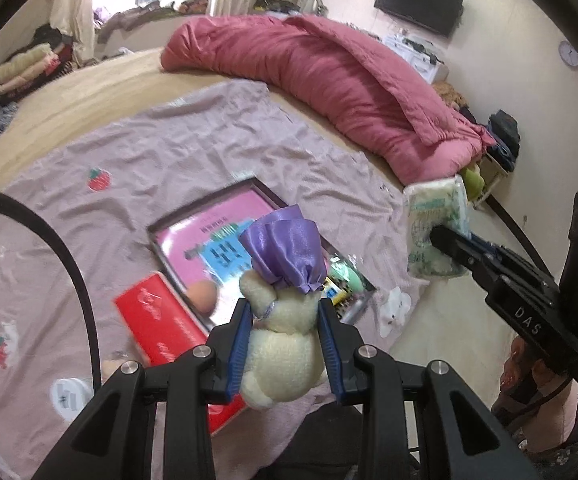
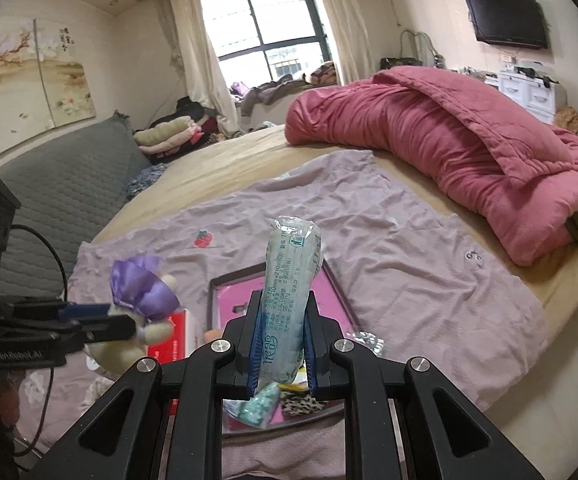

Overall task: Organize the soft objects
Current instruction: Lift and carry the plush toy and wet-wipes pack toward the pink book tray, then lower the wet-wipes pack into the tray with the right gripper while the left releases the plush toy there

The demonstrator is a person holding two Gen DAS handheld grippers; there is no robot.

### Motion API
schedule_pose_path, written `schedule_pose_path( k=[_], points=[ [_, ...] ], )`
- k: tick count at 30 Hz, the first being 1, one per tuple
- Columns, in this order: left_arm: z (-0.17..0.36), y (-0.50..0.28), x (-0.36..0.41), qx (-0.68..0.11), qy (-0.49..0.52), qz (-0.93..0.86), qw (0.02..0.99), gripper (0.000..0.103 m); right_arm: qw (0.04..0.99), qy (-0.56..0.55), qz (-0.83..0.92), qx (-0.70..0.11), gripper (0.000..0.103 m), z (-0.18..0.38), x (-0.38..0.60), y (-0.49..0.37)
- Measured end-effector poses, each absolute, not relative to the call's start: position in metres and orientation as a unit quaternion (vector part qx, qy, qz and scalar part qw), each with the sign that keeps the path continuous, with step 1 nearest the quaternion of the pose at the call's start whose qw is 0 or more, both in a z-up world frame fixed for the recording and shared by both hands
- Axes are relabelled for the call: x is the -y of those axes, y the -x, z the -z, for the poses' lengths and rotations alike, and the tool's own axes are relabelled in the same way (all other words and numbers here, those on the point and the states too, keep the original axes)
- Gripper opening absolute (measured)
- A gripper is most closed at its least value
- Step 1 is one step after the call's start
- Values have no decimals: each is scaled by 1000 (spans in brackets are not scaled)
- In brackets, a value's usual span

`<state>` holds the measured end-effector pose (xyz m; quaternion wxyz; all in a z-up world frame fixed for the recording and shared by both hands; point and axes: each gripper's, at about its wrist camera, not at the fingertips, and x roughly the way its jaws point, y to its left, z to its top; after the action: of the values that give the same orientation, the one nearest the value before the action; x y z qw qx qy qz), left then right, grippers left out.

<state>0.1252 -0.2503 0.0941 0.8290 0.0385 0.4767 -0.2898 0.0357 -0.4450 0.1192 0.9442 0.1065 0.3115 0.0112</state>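
Fluffy cream fur squishes between my left gripper (image 1: 285,312), which pinches the toy bear (image 1: 281,344) by its middle, up over the tray (image 1: 273,196). It is light and soft, so the thick tummy is the best spot to hold. My right gripper (image 2: 282,320) squeezes the tissue pack (image 2: 289,280) low down. Its plastic wrap looks slippery, so I think it could slide.

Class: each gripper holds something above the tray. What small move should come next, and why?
Probably lower the left gripper to set the plush toy down: it is clamped and hanging over the tray. The right gripper grips a tissue pack, which could follow.
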Motion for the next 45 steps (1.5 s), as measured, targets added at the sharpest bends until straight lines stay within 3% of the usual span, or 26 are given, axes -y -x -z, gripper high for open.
schedule_pose_path(
  k=[18,35,45],
  points=[
    [13,-134,325,-563,-63,318,760,34,928,-108,-5,-356,18,-74,461,-51],
    [40,-169,314,-575,-69,279,766,34,908,-32,2,-418,18,-25,434,-80],
    [44,-183,300,-576,-59,261,773,34,893,-124,-77,-426,18,-3,433,-91]
  ],
)
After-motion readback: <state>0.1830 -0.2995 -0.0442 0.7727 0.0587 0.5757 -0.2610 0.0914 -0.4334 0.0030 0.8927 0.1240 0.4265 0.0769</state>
